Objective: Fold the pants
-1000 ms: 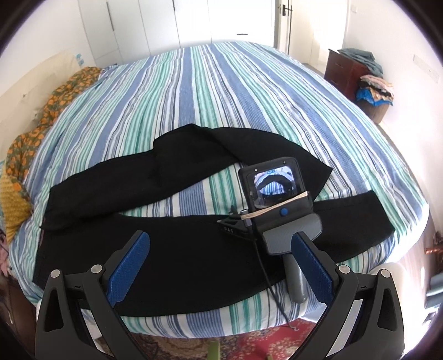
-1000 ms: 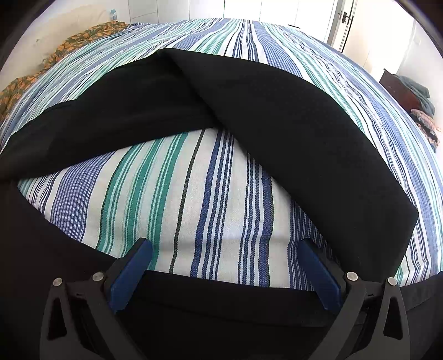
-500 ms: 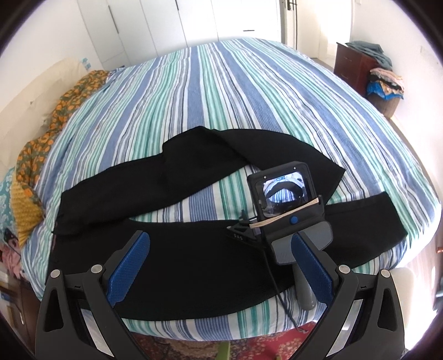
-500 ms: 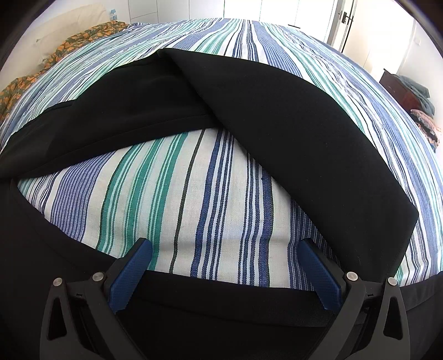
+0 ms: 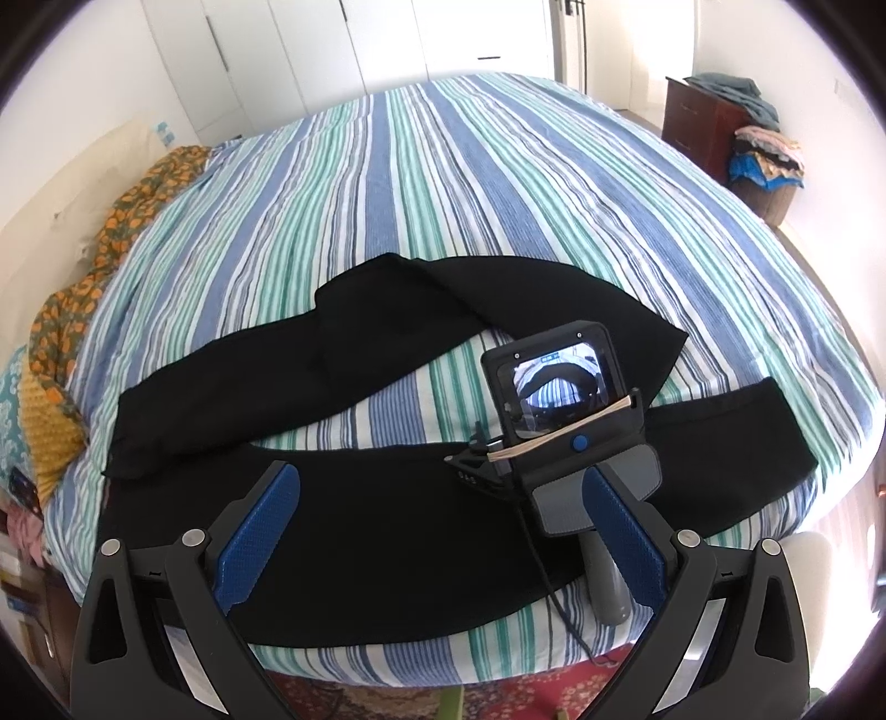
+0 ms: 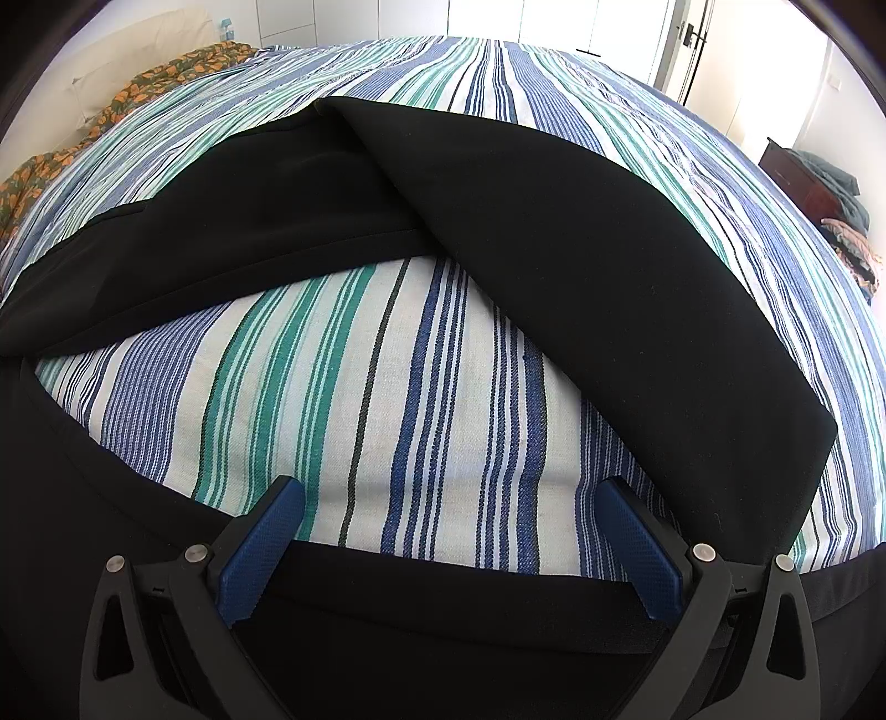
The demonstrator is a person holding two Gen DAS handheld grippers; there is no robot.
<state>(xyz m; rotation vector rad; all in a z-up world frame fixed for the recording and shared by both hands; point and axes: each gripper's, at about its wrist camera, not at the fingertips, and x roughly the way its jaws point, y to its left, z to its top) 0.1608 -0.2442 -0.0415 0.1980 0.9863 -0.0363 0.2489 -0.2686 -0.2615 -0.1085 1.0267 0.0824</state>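
Note:
Black pants lie spread across the striped bed. Their near leg runs along the bed's front edge, and the far leg is bent into an arch behind it. My left gripper hovers open above the near leg with nothing between its blue pads. The right gripper's body, with its lit screen, rests on the near leg right of centre. In the right wrist view the right gripper is open, its fingers lying at the near leg's upper edge, with bare striped sheet ahead.
An orange floral cloth lies along the bed's left side. A dark dresser with piled clothes stands at the back right. White wardrobe doors fill the back wall. A red patterned rug shows below the bed. A black cable trails from the right gripper.
The left wrist view has shifted slightly, showing more of the back wall and the bed's front edge. The right gripper and the pants have stayed put.

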